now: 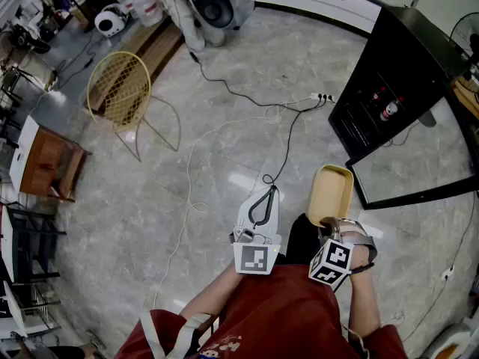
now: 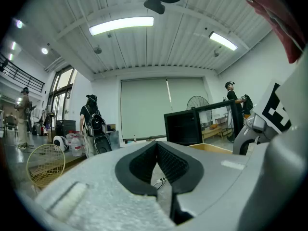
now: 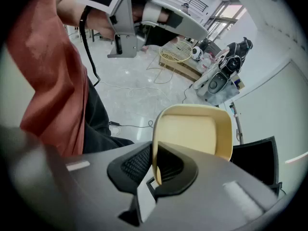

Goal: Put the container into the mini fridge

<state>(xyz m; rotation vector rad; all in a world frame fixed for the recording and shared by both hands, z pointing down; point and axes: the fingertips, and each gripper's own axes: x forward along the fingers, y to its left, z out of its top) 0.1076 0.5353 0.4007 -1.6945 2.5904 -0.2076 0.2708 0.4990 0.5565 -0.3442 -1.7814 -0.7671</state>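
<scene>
A beige, shallow container [image 1: 330, 194] is held out over the floor, and my right gripper [image 1: 327, 226] is shut on its near rim. In the right gripper view the container [image 3: 192, 134] stands on edge between the black pads, with my right gripper [image 3: 155, 170] pinching its thin wall. The black mini fridge [image 1: 397, 73] stands ahead to the right, its glass door [image 1: 419, 163] swung open toward me. My left gripper [image 1: 260, 209] is beside the container on its left, shut and empty. In the left gripper view my left gripper [image 2: 157, 148] points at the fridge [image 2: 185, 127].
A yellow wire chair [image 1: 120, 88] stands ahead to the left. Cables and a power strip [image 1: 318, 97] lie on the marble floor in front of the fridge. A wooden table [image 1: 45, 163] is at the far left. People [image 2: 91, 121] stand in the background.
</scene>
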